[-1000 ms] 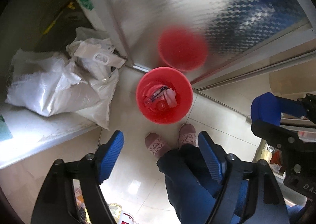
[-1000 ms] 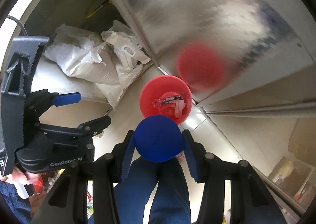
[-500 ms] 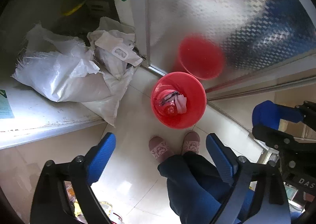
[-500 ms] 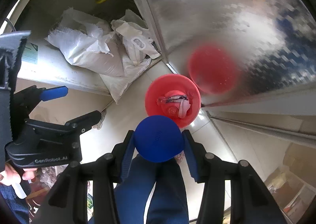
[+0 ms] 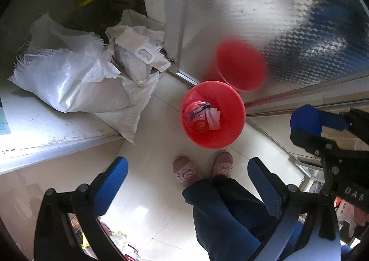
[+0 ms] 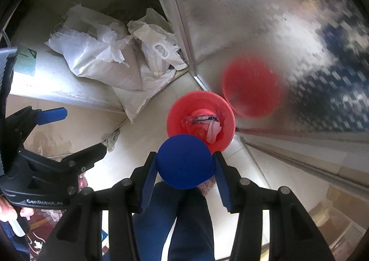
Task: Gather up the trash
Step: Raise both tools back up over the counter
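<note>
Both cams look straight down at a pale tiled floor (image 5: 147,194).

Biggest thing in view: a frosted, diamond-patterned metal door panel (image 5: 265,12) along the top right, carrying a blurred red reflection of the bin.

Left of it, white woven sacks (image 5: 76,81) slump over the edge of a raised white ledge (image 5: 46,127), with a torn white plastic bag (image 5: 140,53) piled on top, against the door frame.

Person's legs in dark blue trousers (image 5: 228,212) plus two pink slippers (image 5: 185,172), toes just short of the bin.

Red bin (image 5: 213,114) stands on the floor beside the door track. It already holds trash: a clear plastic bottle with a red cap (image 5: 198,120) and a crumpled pinkish-white tissue (image 5: 213,117) (bottle partly under the tissue).

Right gripper (image 6: 185,166): jaws partway closed, clamped on a blue round object (image 6: 185,164) seen end-on (can't tell what it is, lid or ball). Both pads press its sides. It hangs above the floor, overlapping the near rim of the bin in the right wrist view.

Left gripper (image 5: 188,180): jaws have just been opening and now stand at full spread, nothing between the pads, only floor, slippers and trouser leg behind them. It sits just beside the right one, on the sack side.
</note>
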Tool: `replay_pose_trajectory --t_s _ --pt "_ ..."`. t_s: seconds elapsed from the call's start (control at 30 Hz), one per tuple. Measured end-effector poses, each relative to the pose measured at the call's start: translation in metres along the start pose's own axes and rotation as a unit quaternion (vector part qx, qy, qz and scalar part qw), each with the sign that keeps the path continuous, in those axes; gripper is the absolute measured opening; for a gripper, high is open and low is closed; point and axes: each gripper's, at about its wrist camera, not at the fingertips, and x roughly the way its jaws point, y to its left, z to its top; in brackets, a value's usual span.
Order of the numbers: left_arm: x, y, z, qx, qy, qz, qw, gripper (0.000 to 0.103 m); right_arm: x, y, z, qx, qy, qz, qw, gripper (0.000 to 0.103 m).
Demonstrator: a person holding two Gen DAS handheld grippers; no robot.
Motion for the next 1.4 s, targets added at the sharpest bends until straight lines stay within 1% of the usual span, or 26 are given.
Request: replay_pose_trajectory --t_s 0.07,0.1,0.13,0.2,0.33,0.4,0.47,0.6,0.7,0.8,0.9,1.07,1.2,1.3,1.4 --pt "0.0 0.001 0.001 -0.001 -0.001 0.003 1.0 0.103 0.002 0.0 0.004 0.003 -0.008 -0.009 1.0 0.045" --pt "-0.001 0.002 0.002 -0.003 -0.001 0.007 1.0 0.103 0.003 -0.001 0.006 0.005 -0.011 -0.017 1.0 0.047" --pt "-0.002 0.002 0.002 -0.004 -0.002 0.009 0.9999 0.103 0.004 -0.001 0.008 0.006 -0.014 -0.022 1.0 0.061" --pt "-0.004 0.002 0.002 -0.004 -0.003 0.013 0.9999 0.103 0.005 -0.002 0.011 0.007 -0.016 -0.022 1.0 0.08" --pt "-0.015 -0.001 0.0 -0.005 -0.01 0.013 0.9999 0.103 -0.009 0.003 0.011 -0.011 -0.035 -0.045 0.998 0.081" --pt "-0.025 -0.003 -0.001 -0.003 -0.016 0.014 0.9998 0.103 -0.018 0.004 0.008 -0.016 -0.039 -0.05 0.998 0.081" --pt "-0.036 -0.005 -0.003 -0.001 -0.022 0.015 0.9997 0.103 -0.028 0.001 0.006 -0.011 -0.039 -0.043 0.998 0.081" --pt "-0.074 -0.009 -0.012 -0.003 -0.038 0.021 0.999 0.103 -0.052 0.004 0.002 -0.01 -0.043 -0.036 0.998 0.082" --pt "-0.109 -0.01 -0.018 -0.008 -0.056 0.021 0.9982 0.103 -0.083 0.015 -0.002 -0.021 -0.054 -0.041 0.997 0.083" --pt "-0.147 -0.011 -0.025 -0.012 -0.077 0.025 0.9967 0.103 -0.124 0.025 -0.006 -0.032 -0.074 -0.043 0.996 0.083" --pt "-0.185 -0.015 -0.029 -0.014 -0.099 0.032 0.9945 0.103 -0.165 0.031 -0.008 -0.034 -0.096 -0.031 0.994 0.091" --pt "-0.256 -0.023 -0.031 -0.017 -0.152 0.045 0.9873 0.103 -0.223 0.041 -0.008 -0.039 -0.132 -0.026 0.99 0.092" --pt "-0.305 -0.028 -0.029 -0.018 -0.193 0.037 0.9804 0.103 -0.273 0.038 -0.007 -0.036 -0.18 -0.036 0.982 0.096" --pt "-0.334 -0.035 -0.025 -0.008 -0.219 0.035 0.9751 0.103 -0.298 0.034 -0.008 -0.029 -0.209 -0.042 0.977 0.099" --pt "-0.357 -0.044 -0.018 0.01 -0.234 0.038 0.9714 0.103 -0.315 0.027 -0.009 -0.023 -0.231 -0.046 0.972 0.101"
